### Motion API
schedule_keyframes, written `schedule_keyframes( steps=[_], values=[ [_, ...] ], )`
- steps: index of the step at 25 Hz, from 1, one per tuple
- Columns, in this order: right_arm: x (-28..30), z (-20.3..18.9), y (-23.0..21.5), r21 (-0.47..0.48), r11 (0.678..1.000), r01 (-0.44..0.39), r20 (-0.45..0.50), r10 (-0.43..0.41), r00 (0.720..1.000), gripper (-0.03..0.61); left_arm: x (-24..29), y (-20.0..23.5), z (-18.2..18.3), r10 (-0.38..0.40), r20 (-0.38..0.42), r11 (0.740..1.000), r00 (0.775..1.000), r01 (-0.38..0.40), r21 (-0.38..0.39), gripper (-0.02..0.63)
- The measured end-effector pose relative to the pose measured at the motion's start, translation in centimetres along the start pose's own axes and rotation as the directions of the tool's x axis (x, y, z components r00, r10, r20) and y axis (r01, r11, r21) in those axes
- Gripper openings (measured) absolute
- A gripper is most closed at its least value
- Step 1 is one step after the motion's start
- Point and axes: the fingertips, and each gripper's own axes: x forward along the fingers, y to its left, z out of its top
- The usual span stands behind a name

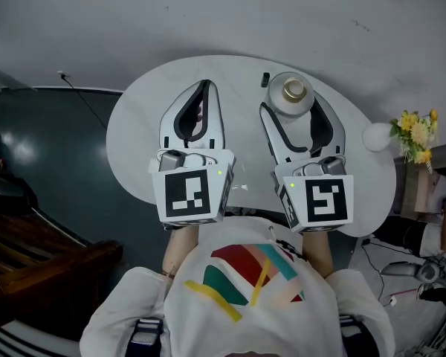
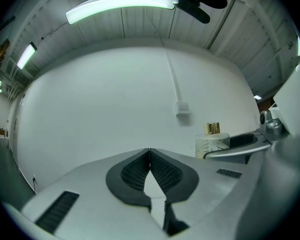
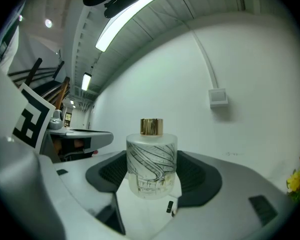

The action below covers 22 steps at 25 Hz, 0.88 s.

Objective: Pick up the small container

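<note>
1. Wearing a white shirt (image 1: 245, 288) with a striped print, closest under the head camera, and holding one gripper out in each hand above a round white table (image 1: 134, 132).
2. Pressing the left gripper (image 1: 205, 86) fully together. Seeing this only in the left gripper view, where the ribbed black pads of the left gripper (image 2: 149, 154) are meeting along one line with nothing between them. Getting just the outer curves of those jaws from the head view.
3. Clamping the right gripper (image 1: 291, 104) on the small container (image 1: 292, 95), with one black pad lying against each side and the container standing upright between them.
4. Getting from the head view only the container's round top and gold cap (image 1: 293, 91). Finding in the right gripper view the small container (image 3: 151, 166) as a frosted body with dark curving line work.
5. Catching the small container (image 2: 211, 140) sideways in the left gripper view, partly behind the right gripper's near jaw.
6. Spotting a small dark item (image 1: 265, 79) on the table just beside the container from above. Seeing the same small dark item (image 3: 170, 207) just below the container's base in the right gripper view. Not being able to tell whether that base is touching the table.
7. Picking out yellow flowers (image 1: 416, 132) beyond the table's right edge, and a wall box (image 3: 218, 97) only in the gripper views.
</note>
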Motion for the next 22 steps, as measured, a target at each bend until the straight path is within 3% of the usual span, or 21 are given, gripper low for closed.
schedule_keyframes(
  steps=[9,22],
  values=[
    [-2.6,-0.7,-0.6,0.014,1.000,0.016,-0.003,-0.016,1.000,0.318,-1.0,-0.1,1.0,0.020,0.034,1.000,0.999,-0.020,0.014,0.018],
    [-3.5,-0.3,-0.1,0.012,0.999,0.033,-0.005,-0.032,0.999,0.318,-1.5,-0.4,1.3,-0.009,0.037,1.000,0.999,0.008,0.013,0.018]
  ],
)
